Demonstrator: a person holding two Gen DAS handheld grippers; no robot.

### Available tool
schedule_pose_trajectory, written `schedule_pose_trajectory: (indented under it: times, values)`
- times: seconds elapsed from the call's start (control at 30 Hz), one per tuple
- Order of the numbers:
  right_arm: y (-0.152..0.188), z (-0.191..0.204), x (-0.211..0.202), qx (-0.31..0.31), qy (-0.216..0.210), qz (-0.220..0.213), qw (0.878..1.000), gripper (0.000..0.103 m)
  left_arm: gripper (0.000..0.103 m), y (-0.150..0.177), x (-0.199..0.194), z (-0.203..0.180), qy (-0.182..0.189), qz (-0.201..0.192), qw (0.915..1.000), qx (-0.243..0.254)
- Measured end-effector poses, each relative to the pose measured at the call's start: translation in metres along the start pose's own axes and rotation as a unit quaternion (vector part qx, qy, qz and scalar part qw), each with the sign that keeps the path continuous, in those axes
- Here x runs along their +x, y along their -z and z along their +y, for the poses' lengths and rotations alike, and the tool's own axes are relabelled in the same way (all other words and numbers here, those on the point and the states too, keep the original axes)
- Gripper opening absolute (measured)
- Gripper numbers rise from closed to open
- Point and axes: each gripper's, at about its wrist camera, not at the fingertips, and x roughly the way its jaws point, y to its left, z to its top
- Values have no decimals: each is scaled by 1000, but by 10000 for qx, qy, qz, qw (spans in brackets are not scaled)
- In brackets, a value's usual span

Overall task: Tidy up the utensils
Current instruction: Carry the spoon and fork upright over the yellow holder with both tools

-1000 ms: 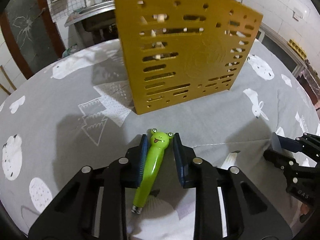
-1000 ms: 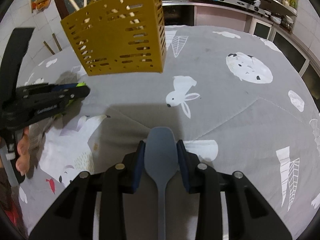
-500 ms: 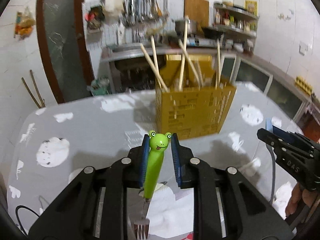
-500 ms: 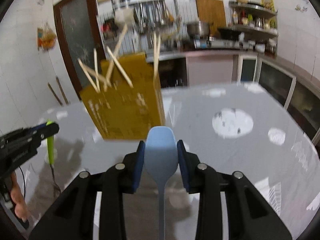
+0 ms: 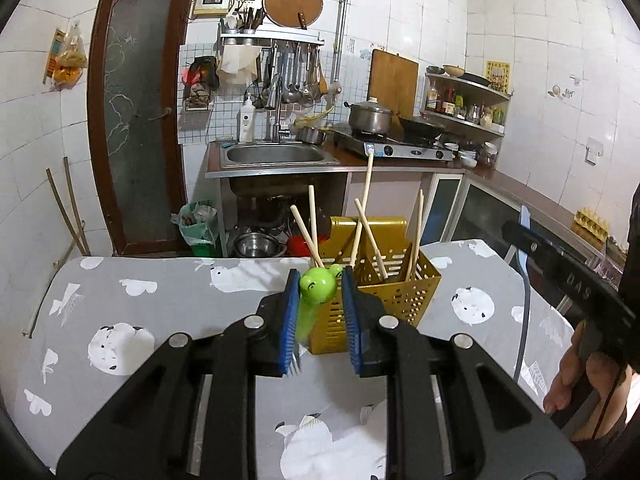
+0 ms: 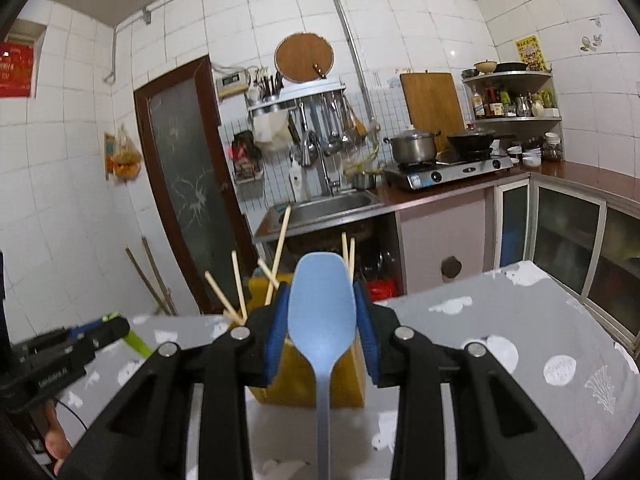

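My left gripper (image 5: 319, 284) is shut on a green frog-handled fork (image 5: 316, 290), held high with the frog head up and the tines down. My right gripper (image 6: 321, 300) is shut on a blue spoon (image 6: 321, 312) by its bowl, handle hanging down. A yellow perforated utensil basket (image 5: 394, 296) with several wooden chopsticks (image 5: 362, 216) stands on the grey tablecloth, just behind and below both grippers; it also shows in the right wrist view (image 6: 304, 376). The right gripper and spoon show at the left wrist view's right edge (image 5: 560, 272); the left gripper shows at the right wrist view's left edge (image 6: 68, 352).
The table (image 5: 140, 312) has a grey cloth printed with white animals. Behind it are a steel sink (image 5: 276, 156), a stove with pots (image 5: 392, 136), a brown door (image 5: 140, 120) and cabinets (image 6: 560, 232) on the right.
Both grippers have lifted well above the table with their utensils and tilted up, so the kitchen wall now fills the views. The basket now lies lower and closer behind the fingertips.
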Motion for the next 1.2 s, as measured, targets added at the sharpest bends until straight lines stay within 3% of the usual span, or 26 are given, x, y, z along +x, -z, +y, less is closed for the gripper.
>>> schedule_pose_trajectory:
  times: [0.4,0.77,1.03,1.2]
  values:
    - [-5,-1,17,89,-144,-326,9993,33,19,-18,-17,-5,158,-263,9995,55]
    - [-27,6,36,-4,-196,-680,9975,33,19,-72,-25,-19,428,-728,9963,157]
    - [-49,6,64,-21,-271,-1298,9912,33,19,-104,-7,-35,567,-1047,9923,345]
    - [-50,1,85,56,-375,-1599,9864,33,19,-107,31,-37,539,-1046,9921,434]
